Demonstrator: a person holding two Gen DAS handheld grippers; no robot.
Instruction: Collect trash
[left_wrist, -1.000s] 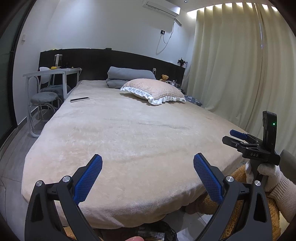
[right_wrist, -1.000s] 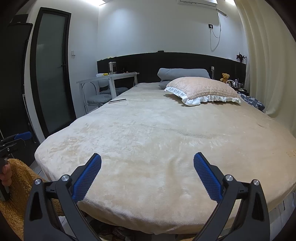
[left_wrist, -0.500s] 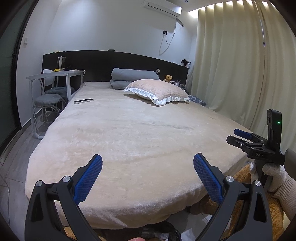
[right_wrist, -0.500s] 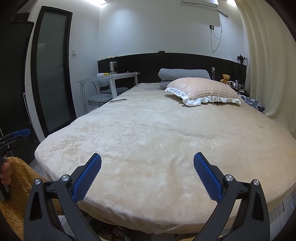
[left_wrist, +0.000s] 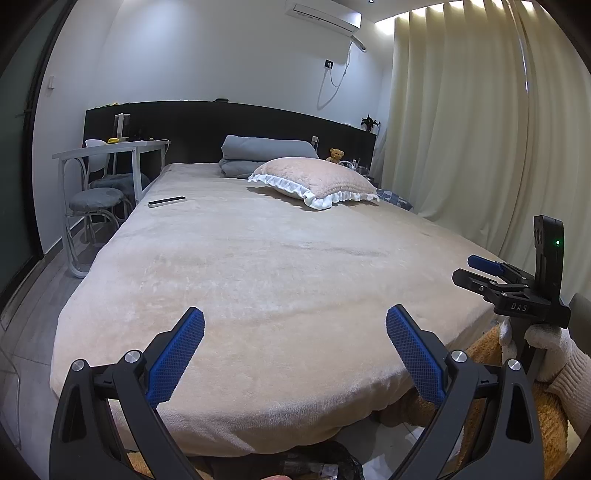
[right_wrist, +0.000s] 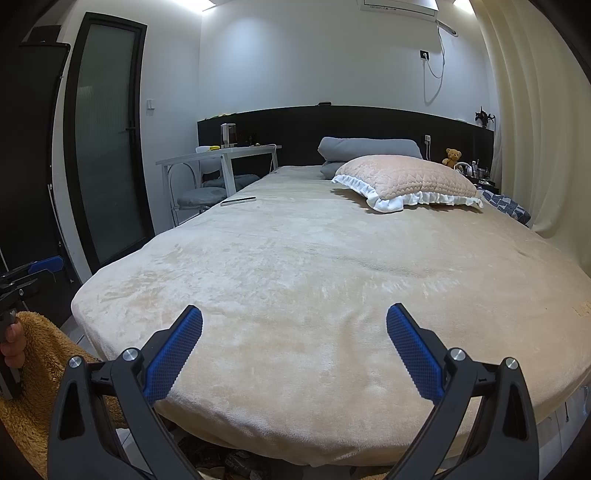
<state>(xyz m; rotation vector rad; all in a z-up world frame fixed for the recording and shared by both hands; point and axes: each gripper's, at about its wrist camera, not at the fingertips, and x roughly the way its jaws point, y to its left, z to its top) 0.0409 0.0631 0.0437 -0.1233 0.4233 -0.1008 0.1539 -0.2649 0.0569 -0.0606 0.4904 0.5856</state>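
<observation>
My left gripper (left_wrist: 295, 319) is open and empty, held over the foot of a beige-covered bed (left_wrist: 280, 266). The right gripper (right_wrist: 294, 317) is also open and holds nothing, above the same bed edge. In the left wrist view the right gripper (left_wrist: 471, 270) shows at the right, held by a white-gloved hand (left_wrist: 546, 343). A dark bag with crumpled trash (left_wrist: 317, 467) lies on the floor below the bed's foot, mostly hidden by the left gripper's frame. Dark scraps (right_wrist: 236, 461) show at the bottom of the right wrist view. The bed top has no trash on it.
A slim remote-like bar (left_wrist: 167, 202) lies on the bed's left side, and a frilled pink pillow (left_wrist: 317, 181) near the headboard. A white table (left_wrist: 110, 151) and stools (left_wrist: 96, 199) stand left of the bed. Curtains (left_wrist: 461, 129) hang on the right. A brown fluffy sleeve (right_wrist: 40, 354) is at the left.
Both views have shifted slightly, the left one swinging a little to the left, so the bed sits more to the right. Both grippers stay open and empty.
</observation>
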